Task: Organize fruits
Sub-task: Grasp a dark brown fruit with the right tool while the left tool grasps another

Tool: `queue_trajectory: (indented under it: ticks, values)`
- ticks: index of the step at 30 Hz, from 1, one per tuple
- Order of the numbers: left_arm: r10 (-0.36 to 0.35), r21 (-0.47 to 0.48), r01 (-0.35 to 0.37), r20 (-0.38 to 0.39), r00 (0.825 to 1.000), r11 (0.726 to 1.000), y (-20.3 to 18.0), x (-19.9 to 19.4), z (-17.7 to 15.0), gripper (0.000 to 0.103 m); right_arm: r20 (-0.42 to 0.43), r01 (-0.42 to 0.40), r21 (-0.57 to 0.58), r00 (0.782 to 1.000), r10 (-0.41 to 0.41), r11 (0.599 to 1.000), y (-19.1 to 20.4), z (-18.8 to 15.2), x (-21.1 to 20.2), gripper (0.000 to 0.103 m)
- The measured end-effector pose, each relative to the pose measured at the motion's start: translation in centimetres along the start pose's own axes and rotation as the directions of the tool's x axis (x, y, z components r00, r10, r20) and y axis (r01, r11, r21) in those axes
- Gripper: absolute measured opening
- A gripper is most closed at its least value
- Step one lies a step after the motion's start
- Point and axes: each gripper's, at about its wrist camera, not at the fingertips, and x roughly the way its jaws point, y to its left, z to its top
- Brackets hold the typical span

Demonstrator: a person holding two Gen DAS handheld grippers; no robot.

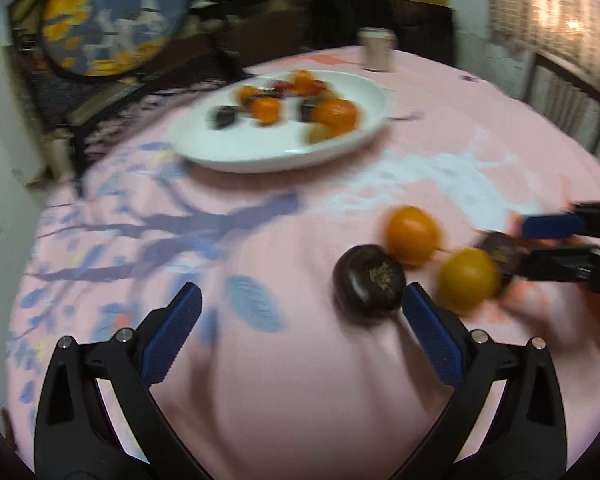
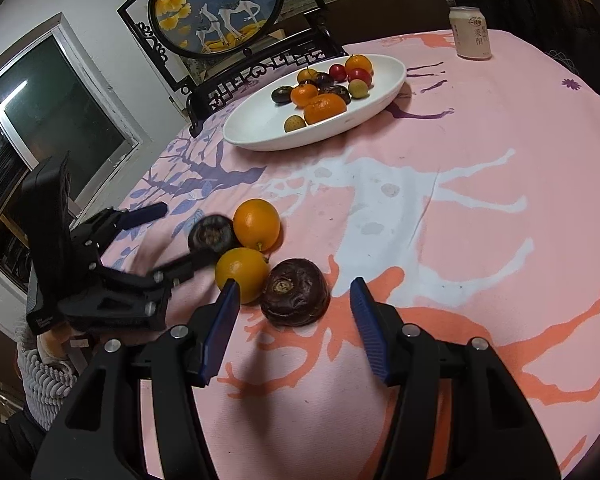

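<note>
Two oranges and two dark brown round fruits lie together on the pink cloth. In the right wrist view my right gripper (image 2: 294,292) is open around the near dark fruit (image 2: 294,298), beside the near orange (image 2: 241,274). The far orange (image 2: 257,224) and the far dark fruit (image 2: 210,234) lie behind. My left gripper (image 2: 184,236) reaches in from the left, open beside the far dark fruit. In the blurred left wrist view my left gripper (image 1: 302,302) is open, with a dark fruit (image 1: 368,282) just inside its right finger. The right gripper (image 1: 540,244) enters at the right edge.
A white oval plate (image 2: 260,128) with several oranges, dark fruits and small red and yellow fruits stands at the table's far side. A drink can (image 2: 470,32) stands behind it. A framed round deer picture (image 2: 216,4) stands off the table's far left edge.
</note>
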Motion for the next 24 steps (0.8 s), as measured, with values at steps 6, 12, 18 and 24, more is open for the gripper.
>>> queue_trajectory:
  ticks: [6, 12, 18, 24]
  values:
    - [0.098, -0.195, -0.099, -0.012, 0.995, 0.976, 4.9, 0.0, -0.1, 0.101, 0.002, 0.000, 0.000, 1.000, 0.000, 1.000, 0.0, 0.0, -0.1, 0.058]
    - [0.057, -0.077, -0.052, 0.058, 0.997, 0.996, 2.1, -1.1, 0.1, 0.101, 0.001, 0.000, -0.018, 1.000, 0.000, 1.000, 0.3, -0.1, -0.1, 0.058]
    - [0.045, 0.020, -0.046, 0.012, 0.999, 0.999, 0.1, 0.2, 0.2, 0.101, -0.063, 0.012, -0.061, 0.998, -0.016, 0.998, 1.0, -0.7, 0.7, 0.058]
    - [0.040, 0.069, -0.038, -0.014, 0.999, 0.997, -0.9, 1.1, 0.1, 0.101, -0.093, 0.097, -0.188, 0.989, -0.116, 0.977, 2.8, -0.3, 1.9, 0.058]
